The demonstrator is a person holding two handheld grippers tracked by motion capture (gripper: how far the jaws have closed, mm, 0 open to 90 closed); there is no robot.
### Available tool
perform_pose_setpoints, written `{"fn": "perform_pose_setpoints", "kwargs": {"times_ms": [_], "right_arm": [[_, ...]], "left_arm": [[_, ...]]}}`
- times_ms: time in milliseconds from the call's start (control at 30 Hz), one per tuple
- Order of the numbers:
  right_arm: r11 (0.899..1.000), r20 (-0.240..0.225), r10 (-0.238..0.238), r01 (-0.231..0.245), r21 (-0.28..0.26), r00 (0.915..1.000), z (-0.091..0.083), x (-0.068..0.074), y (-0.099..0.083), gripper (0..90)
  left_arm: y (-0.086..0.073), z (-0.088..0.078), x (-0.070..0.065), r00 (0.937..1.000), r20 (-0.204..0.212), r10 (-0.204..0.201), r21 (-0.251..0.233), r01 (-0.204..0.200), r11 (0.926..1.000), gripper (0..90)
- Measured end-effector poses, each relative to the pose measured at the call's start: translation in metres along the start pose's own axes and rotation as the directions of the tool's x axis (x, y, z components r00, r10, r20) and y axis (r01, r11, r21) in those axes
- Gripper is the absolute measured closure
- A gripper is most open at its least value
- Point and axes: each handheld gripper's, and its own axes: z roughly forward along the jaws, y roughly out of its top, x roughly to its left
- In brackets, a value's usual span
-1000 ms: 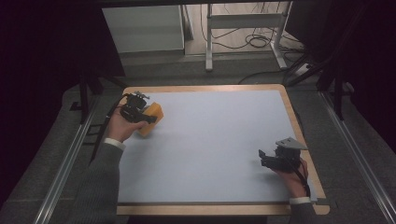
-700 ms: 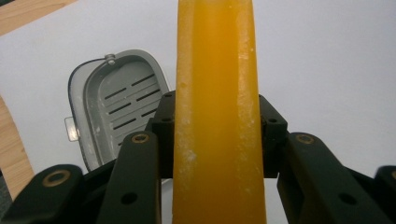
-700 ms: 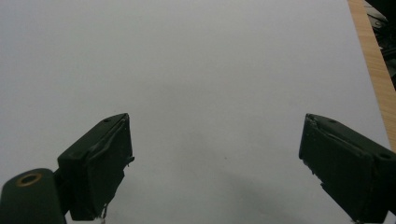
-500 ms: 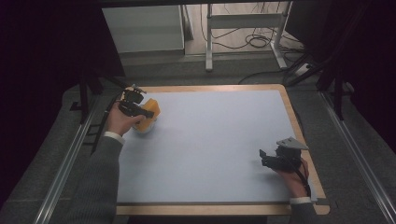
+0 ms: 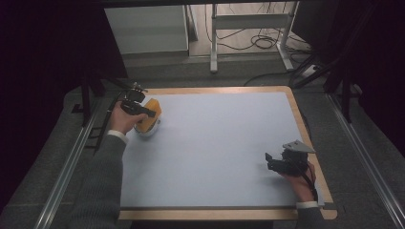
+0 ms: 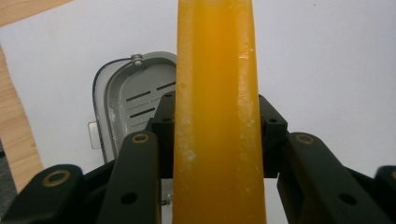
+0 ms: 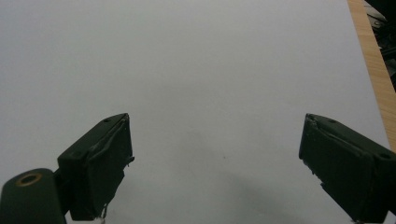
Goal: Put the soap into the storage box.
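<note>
Where pads press, orange slab [image 6: 217, 116] upright between left tongs [image 6: 217, 126]

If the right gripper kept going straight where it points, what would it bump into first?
Probably nothing soon: the open right gripper faces bare white table. The wooden edge lies off to the side.

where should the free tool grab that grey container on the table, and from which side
Probably by the rim of the grey container. It lies open side up on the white mat, so a thin edge stands free for the jaws. The yellow block clamped in the left tool hangs over it, so the open right tool would best come in from the table's middle.
</note>
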Motion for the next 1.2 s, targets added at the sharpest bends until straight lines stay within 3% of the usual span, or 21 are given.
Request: {"fn": "perform_pose_setpoints", "kwargs": {"times_ms": [833, 1200], "right_arm": [[1.000, 0.011, -0.003, 0.003, 0.006, 0.9999, 0.000, 0.000, 0.000, 9.4], [1.000, 0.012, -0.005, 0.005, 0.007, 0.9999, 0.001, 0.000, 0.000, 9.4]], "left_arm": [[0.004, 0.020, 0.022, 0.9942, -0.037, -0.100, 0.037, 0.102, 0.9941, 60.9], [0.002, 0.027, 0.031, 0.9914, -0.044, -0.123, 0.049, 0.125, 0.9909, 60.9]]}}
